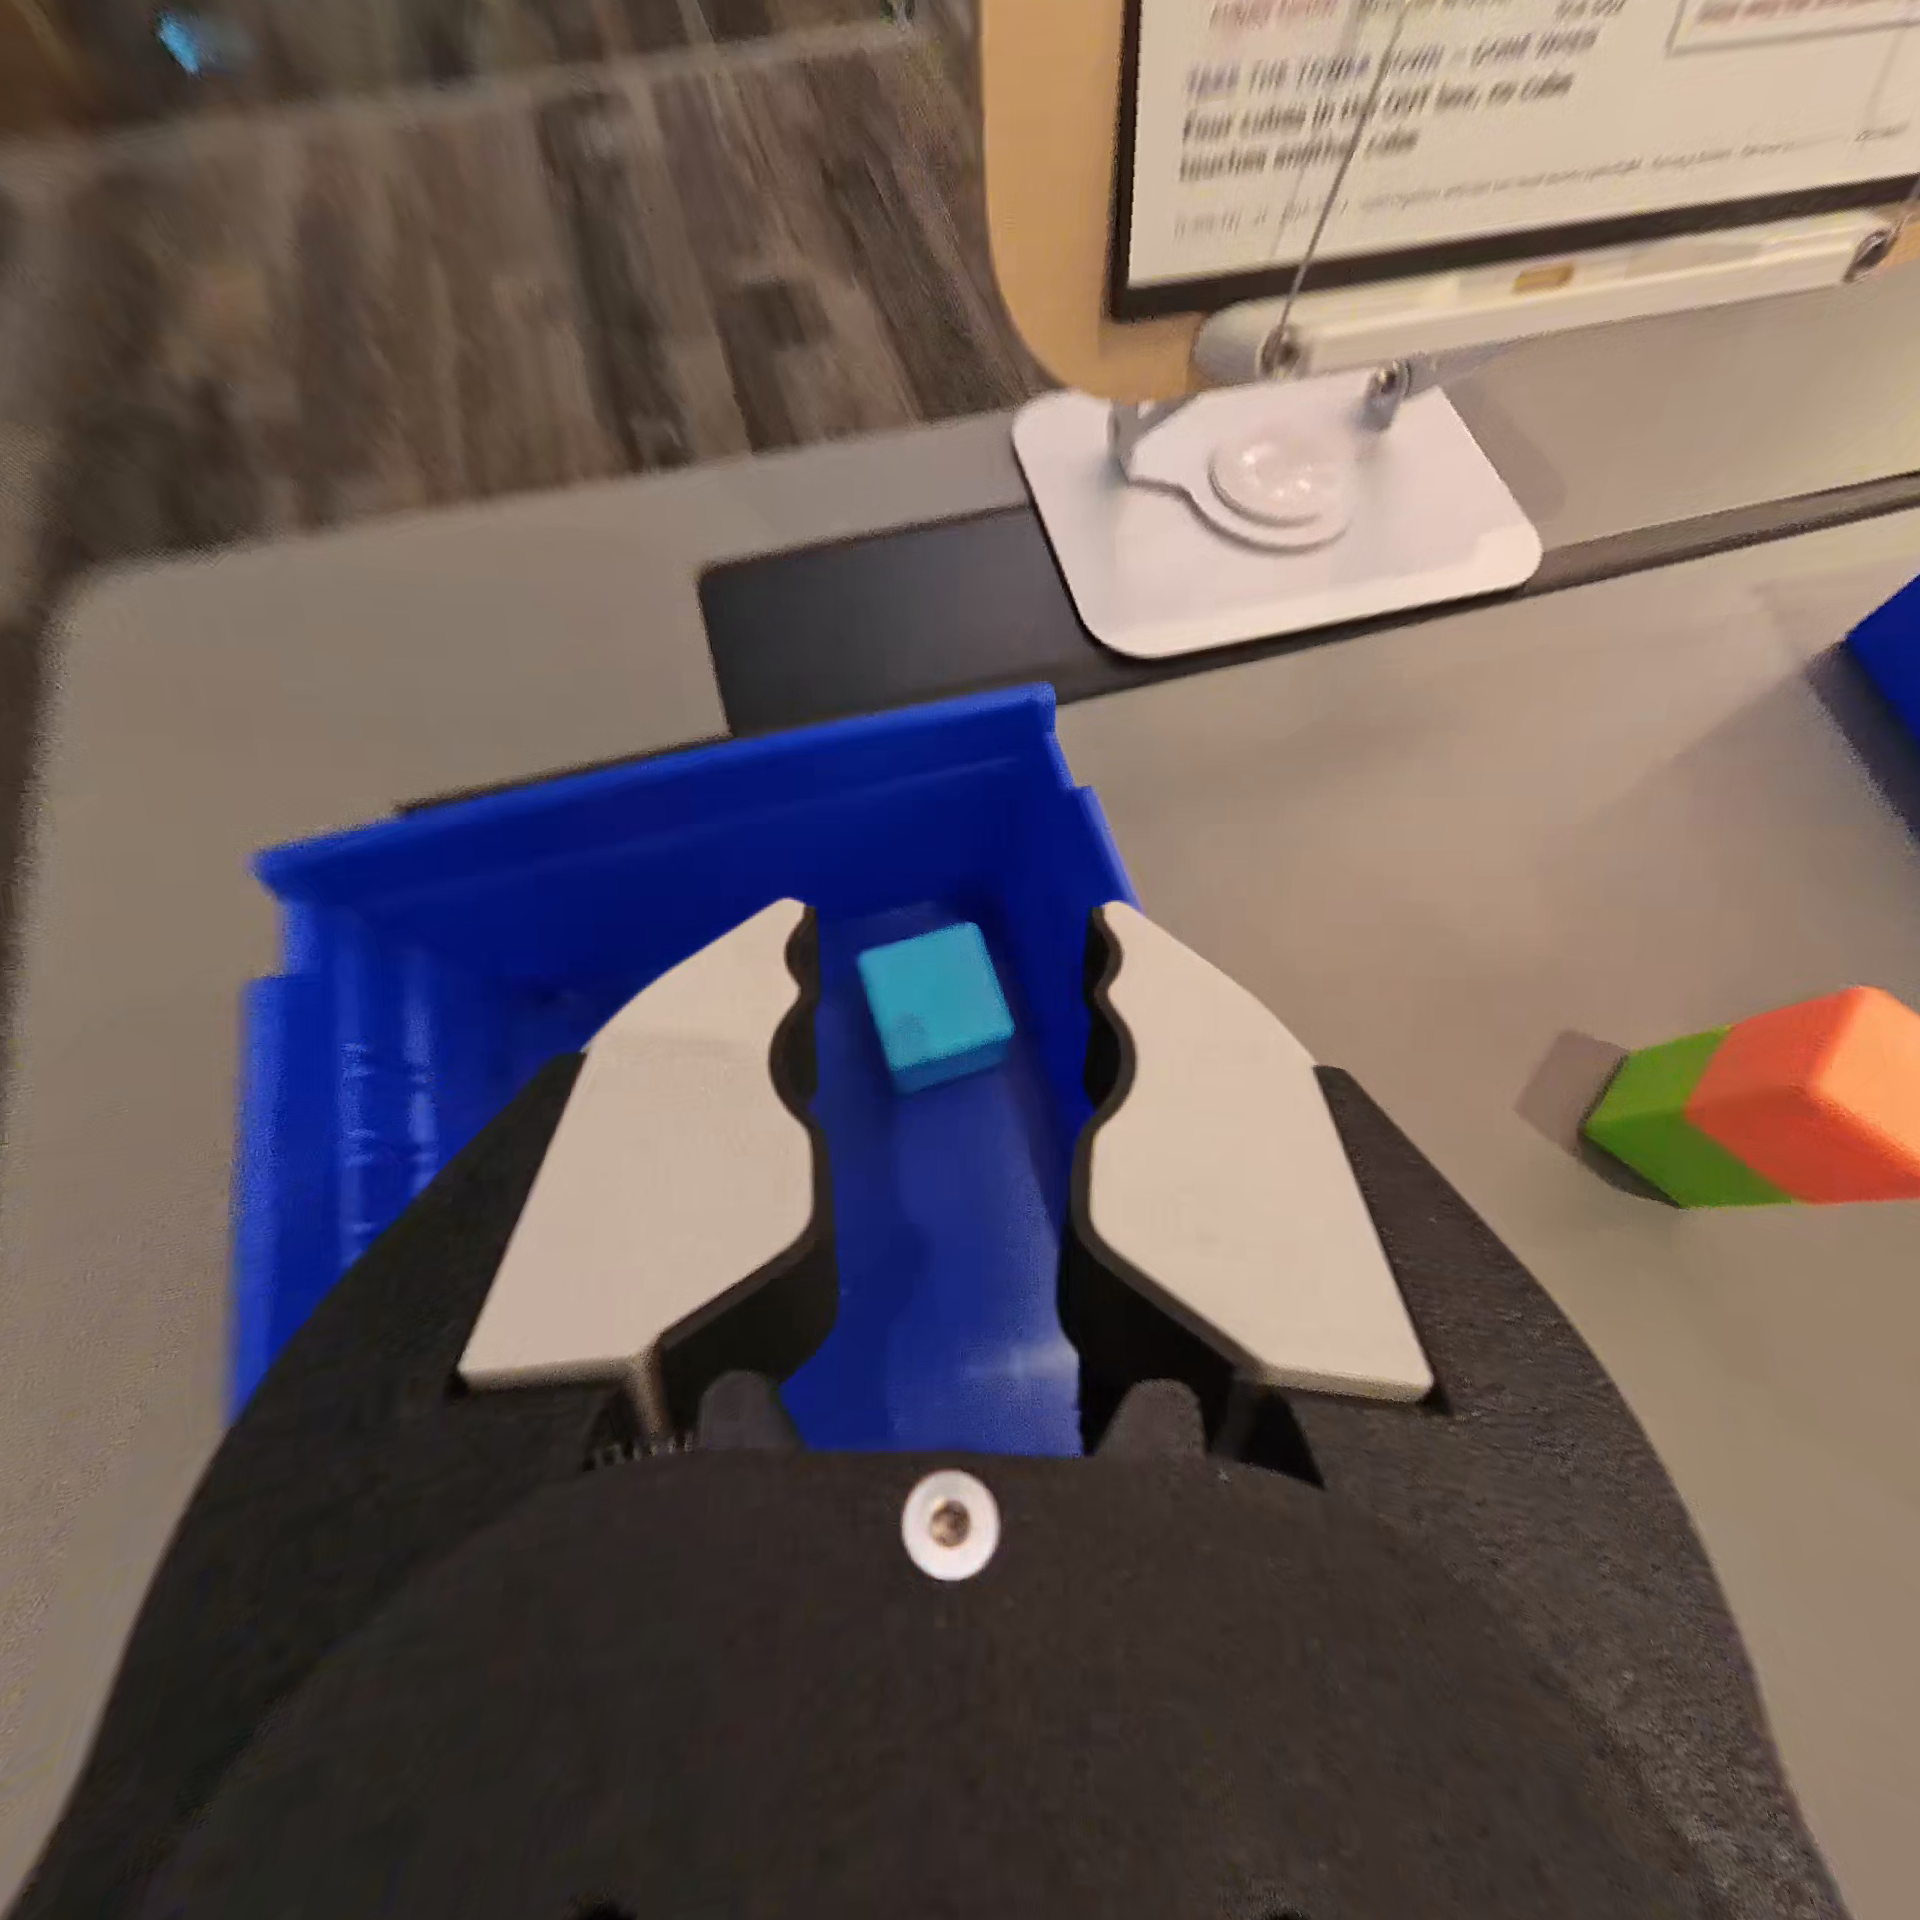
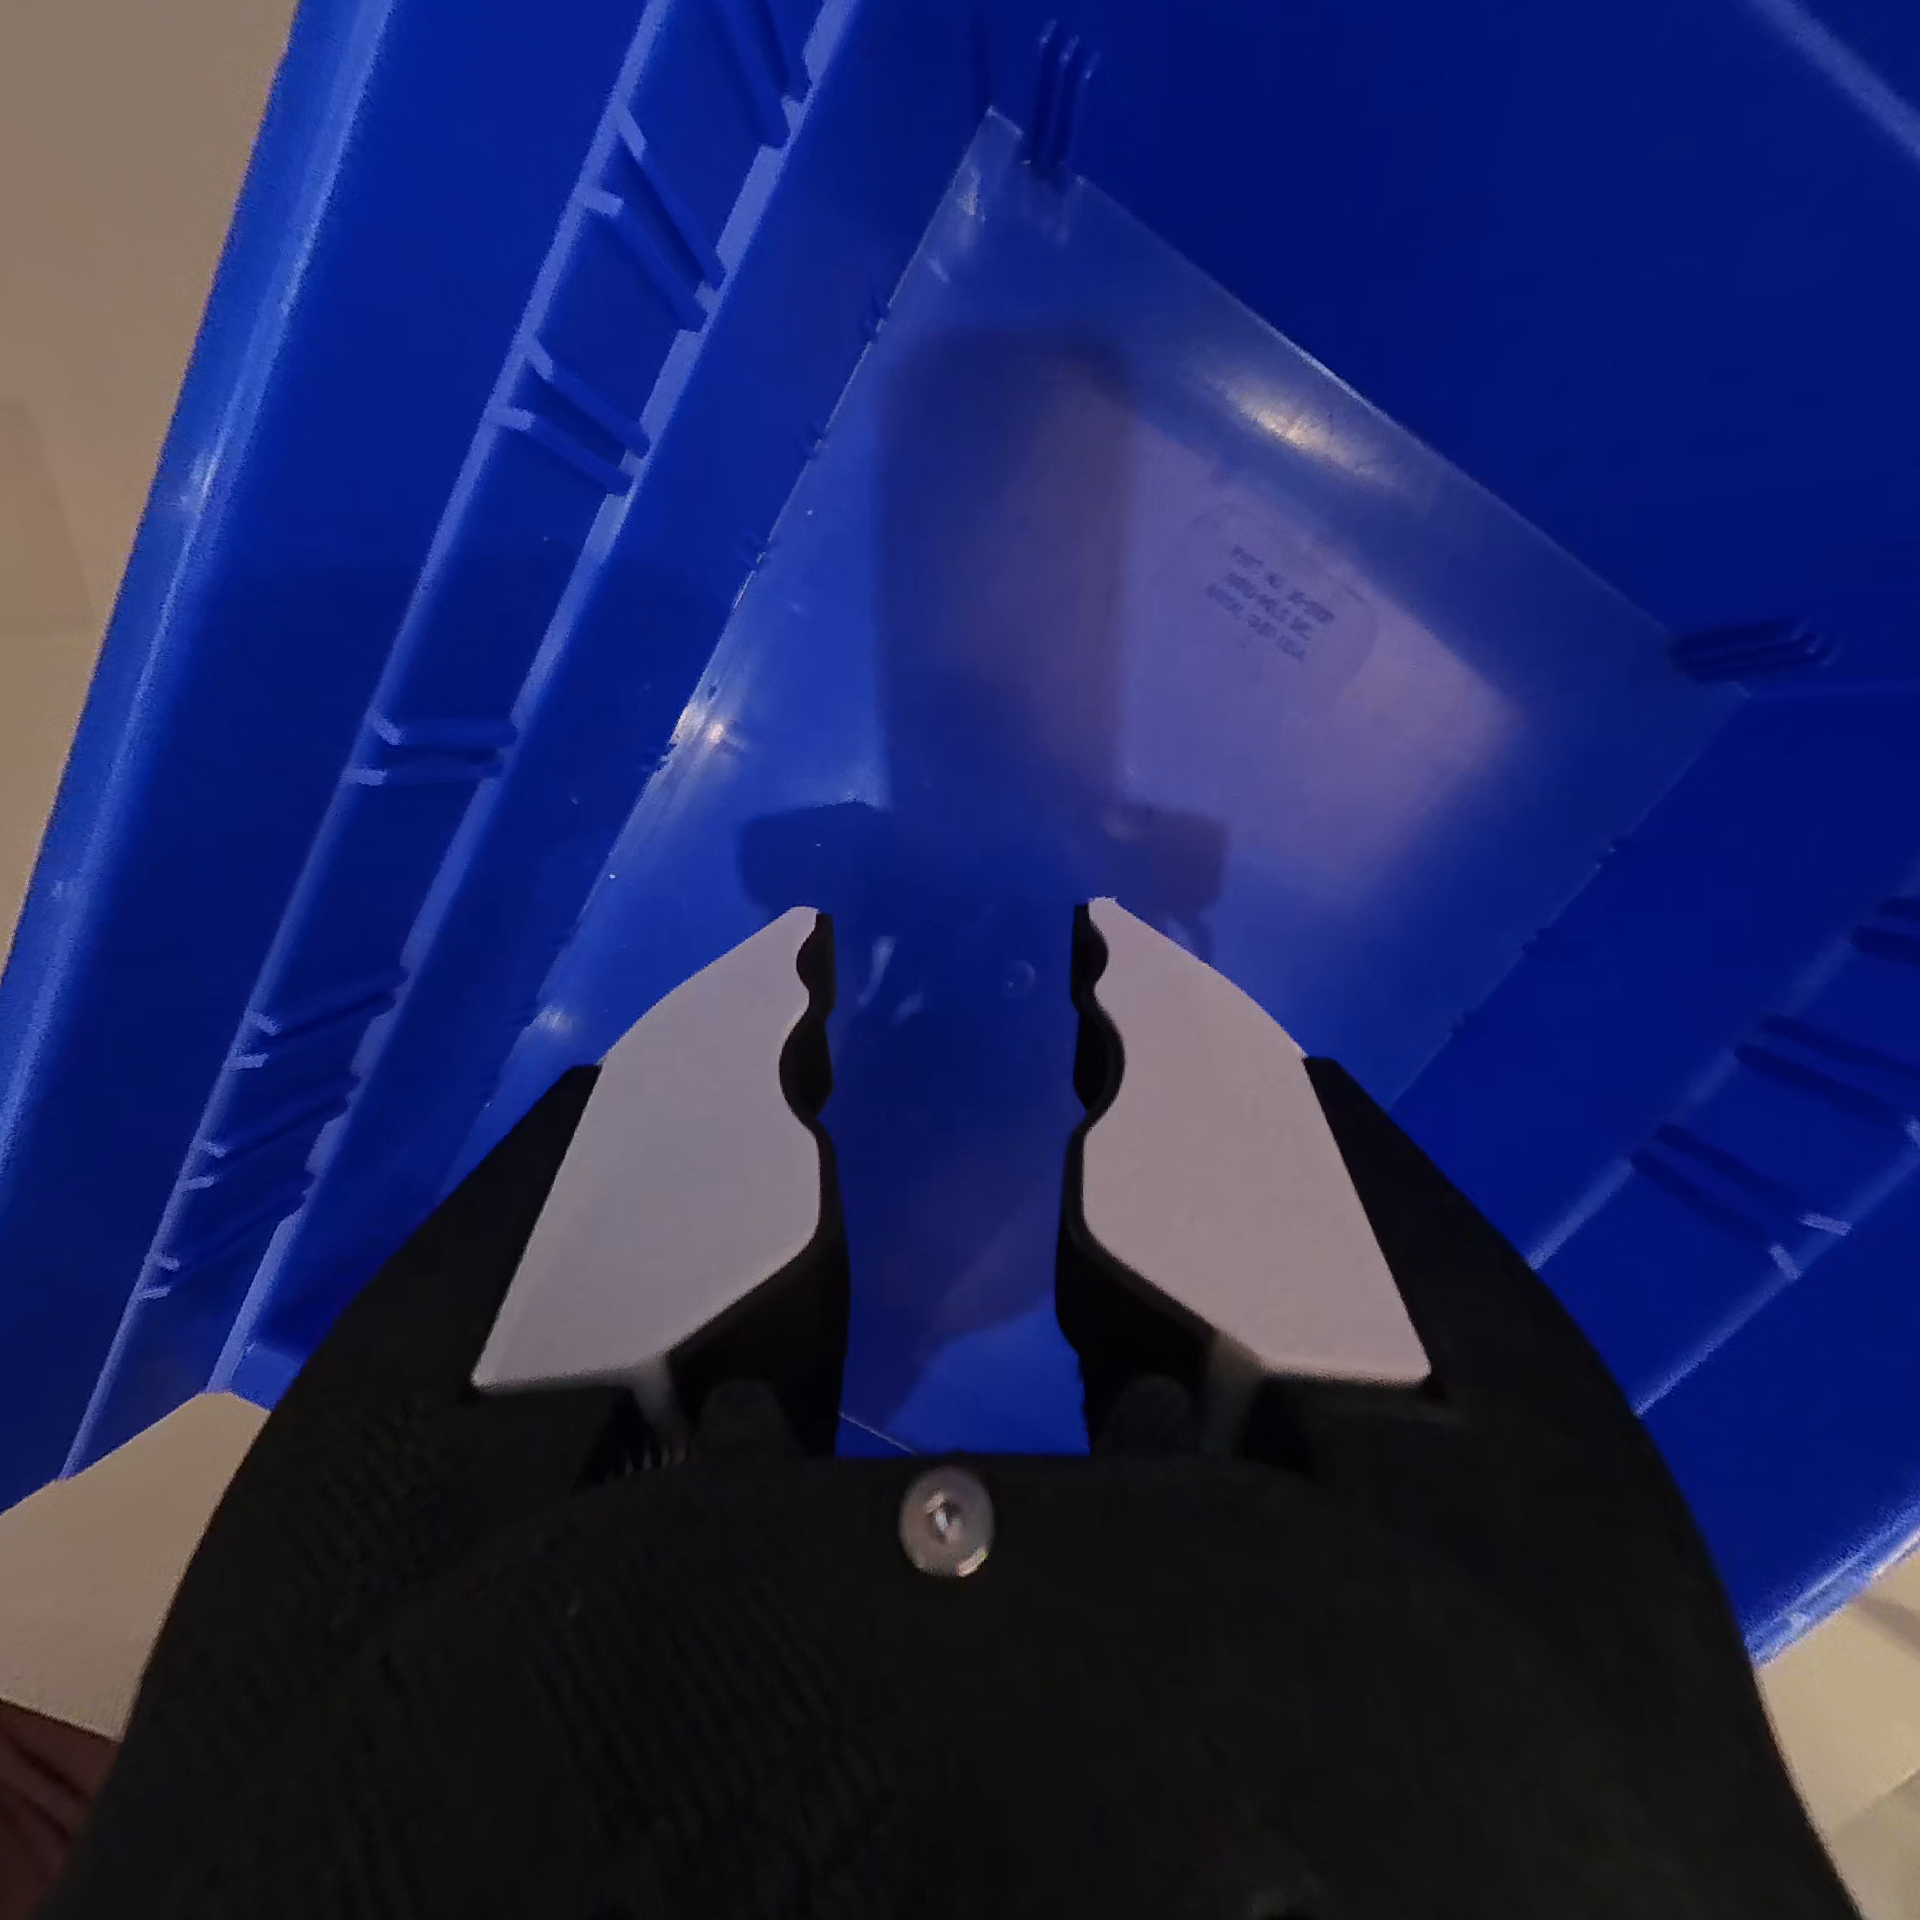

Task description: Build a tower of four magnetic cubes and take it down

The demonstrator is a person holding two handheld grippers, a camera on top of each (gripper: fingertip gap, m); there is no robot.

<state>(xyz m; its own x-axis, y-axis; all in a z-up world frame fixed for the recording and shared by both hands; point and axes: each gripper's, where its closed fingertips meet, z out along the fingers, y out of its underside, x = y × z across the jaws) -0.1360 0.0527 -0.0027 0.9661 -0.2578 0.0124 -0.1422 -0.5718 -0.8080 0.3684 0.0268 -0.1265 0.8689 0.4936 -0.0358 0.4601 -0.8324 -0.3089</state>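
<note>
Hovering with fingers spread, the left gripper (image 1: 945,914) frames the cyan cube (image 1: 935,1006) below, untouched.

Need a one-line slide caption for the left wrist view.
Open left tongs above a cyan cube in the blue bin; green-and-orange stack stands nearby.

Cyan cube (image 1: 935,1003), blue bin (image 1: 644,831), green cube (image 1: 1652,1132), orange cube (image 1: 1818,1101), grey table (image 1: 1351,883), black-and-grey claw (image 1: 945,914)

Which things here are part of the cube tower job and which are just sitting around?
Part of the job:
- light blue cube in the blue bin
- green cube joined to the orange cube
- empty blue bin
- left gripper, right gripper, both open

Just there:
- monitor stand
- screen
- grey table
</note>
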